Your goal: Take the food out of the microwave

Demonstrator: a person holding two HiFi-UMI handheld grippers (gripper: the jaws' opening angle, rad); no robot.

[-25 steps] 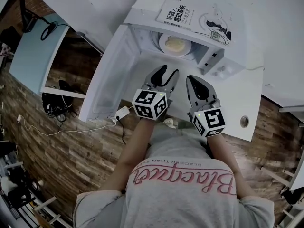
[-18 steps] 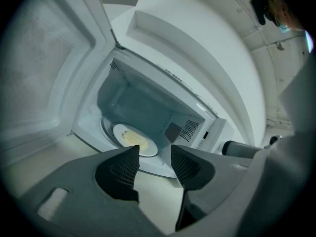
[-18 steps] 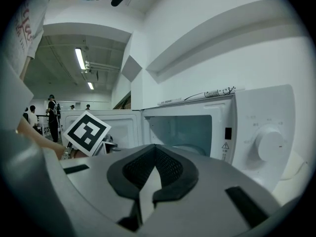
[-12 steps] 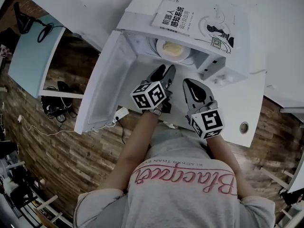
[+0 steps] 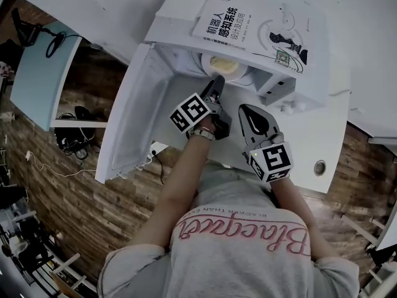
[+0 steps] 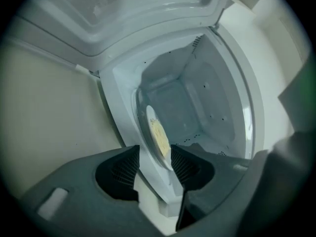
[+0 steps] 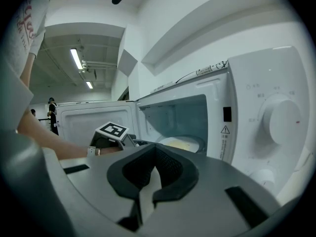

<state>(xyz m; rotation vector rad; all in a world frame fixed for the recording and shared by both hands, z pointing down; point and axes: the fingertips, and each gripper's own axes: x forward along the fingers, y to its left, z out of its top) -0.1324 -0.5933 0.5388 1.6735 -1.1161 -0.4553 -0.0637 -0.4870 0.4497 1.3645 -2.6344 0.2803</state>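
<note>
Microwave (image 5: pixel 282 82) sits upper centre of the head view, door (image 5: pixel 133 126) swung wide toward the left of frame; book (image 5: pixel 254 20) lies flat on its top.
Food (image 5: pixel 224 63) is inside the cavity, pale yellow, on a white plate (image 5: pixel 214 72) on the cavity floor.
Left gripper (image 5: pixel 217 82) is at the cavity mouth, tips at the plate's near edge; in the left gripper view the left gripper's (image 6: pixel 155 154) jaws are spread, with the plate (image 6: pixel 149 120) rim standing between them and the food (image 6: pixel 159 136) just past the tips; can't tell if either jaw touches the rim.
Right gripper (image 5: pixel 247 112) hangs outside, lower right of the opening, over the white counter (image 5: pixel 313 138); in the right gripper view the right gripper's (image 7: pixel 149 179) jaws are pressed together, nothing between them; plate (image 7: pixel 180 143) shows beyond in the cavity, control dial (image 7: pixel 281 120) at right of frame.
</note>
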